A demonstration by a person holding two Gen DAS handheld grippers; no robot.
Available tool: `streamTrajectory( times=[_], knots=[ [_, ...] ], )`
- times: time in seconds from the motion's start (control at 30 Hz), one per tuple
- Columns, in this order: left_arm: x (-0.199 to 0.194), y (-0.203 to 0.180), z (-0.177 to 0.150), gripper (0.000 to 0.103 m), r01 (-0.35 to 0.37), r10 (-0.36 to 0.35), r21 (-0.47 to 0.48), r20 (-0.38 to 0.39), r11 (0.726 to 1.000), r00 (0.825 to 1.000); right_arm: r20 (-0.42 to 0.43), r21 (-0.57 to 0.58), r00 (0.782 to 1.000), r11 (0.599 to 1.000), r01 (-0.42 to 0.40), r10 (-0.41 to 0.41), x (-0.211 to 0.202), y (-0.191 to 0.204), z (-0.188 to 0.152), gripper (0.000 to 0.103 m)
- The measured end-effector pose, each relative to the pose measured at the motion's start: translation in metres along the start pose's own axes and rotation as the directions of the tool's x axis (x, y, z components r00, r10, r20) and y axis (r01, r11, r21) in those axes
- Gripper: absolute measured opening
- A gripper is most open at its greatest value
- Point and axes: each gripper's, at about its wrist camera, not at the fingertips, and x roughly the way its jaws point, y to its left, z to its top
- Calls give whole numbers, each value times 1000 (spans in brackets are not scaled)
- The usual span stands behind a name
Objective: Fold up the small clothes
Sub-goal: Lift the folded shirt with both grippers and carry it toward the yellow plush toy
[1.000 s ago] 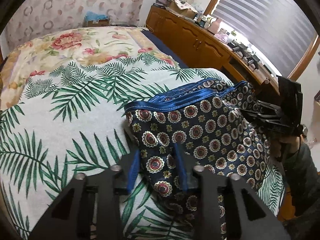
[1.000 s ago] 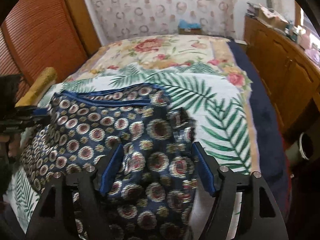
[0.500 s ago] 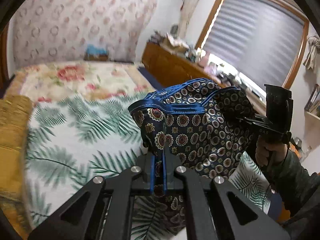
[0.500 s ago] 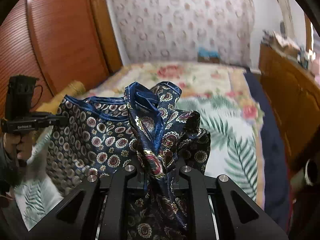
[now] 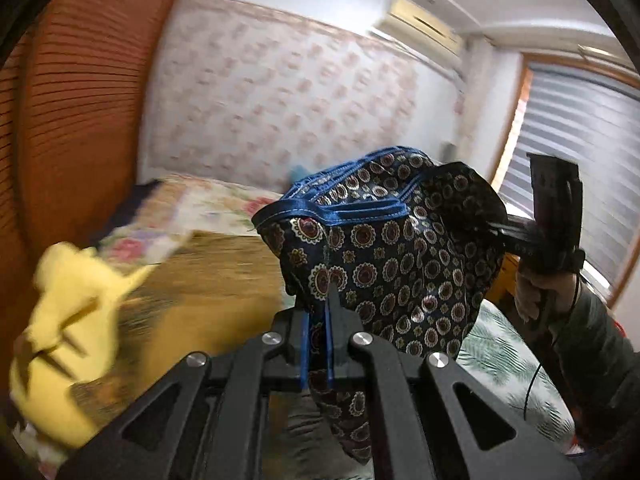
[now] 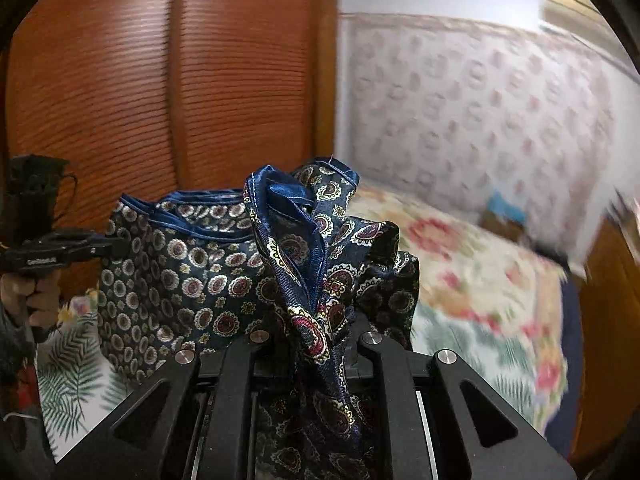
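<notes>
Navy satin garment [image 5: 400, 248], printed all over with small round medallions in cream, maroon and gold, edged along its top hem with a glossy royal-blue band stitched in pale thread. Held in mid-air above the bed [image 6: 480, 280], stretched between both tools, hem uppermost, loose fabric drooping below. Bunched and twisted at the right end, with larger paisley-like figures showing on the folds there.

Left hand-held gripper [image 5: 318, 344]: fingers pressed together, clamped on one corner of the garment, a tail of cloth hanging down between and beneath them. Seen from the right wrist view [image 6: 116, 246] as a black tool off to the left, nipping the garment's far edge just under the blue hem, gripped by a bare hand [image 6: 34, 296].

Right hand-held gripper [image 6: 312, 332]: fingers closed on a thick wad of the cloth, more of it spilling down over the black frame. Seen from the left wrist view [image 5: 504, 228] off to the right, pinching the opposite side, held by a hand [image 5: 536, 296] in a dark sleeve.

White lettering on the side of the left tool in the right wrist view, too small and blurred to read.

Below and beyond: palm-leaf and floral bedspread, yellow cloth [image 5: 68, 320] blurred to the left, ribbed orange-brown wardrobe doors [image 6: 160, 80], patterned wallpaper [image 5: 280, 92].
</notes>
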Motion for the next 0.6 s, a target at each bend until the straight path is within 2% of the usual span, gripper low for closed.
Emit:
streamTrajectory(
  times=[0.1,0.2,0.33,0.4,0.57,0.6],
  knots=[
    [-14,35,-15,3,-72,74,-68,25,995,997,-16,-73,998,995,-70,69,45,28,36,11],
    [-11,61,-31,3,-145,147,-105,10,984,989,-54,-144,992,982,-119,112,94,61,63,11],
    [-3,84,-53,3,-176,175,-161,-22,971,984,-108,-235,984,958,-164,141,156,105,83,11],
    [-1,89,-60,3,-191,189,-171,-27,967,982,-140,-244,978,952,-183,152,188,122,90,11],
    [-3,98,-74,3,-216,211,-192,-46,957,976,-156,-270,975,943,-193,155,234,148,95,12],
    [-5,102,-79,3,-218,211,-197,-54,956,976,-160,-263,974,944,-197,159,240,147,95,15]
  ],
)
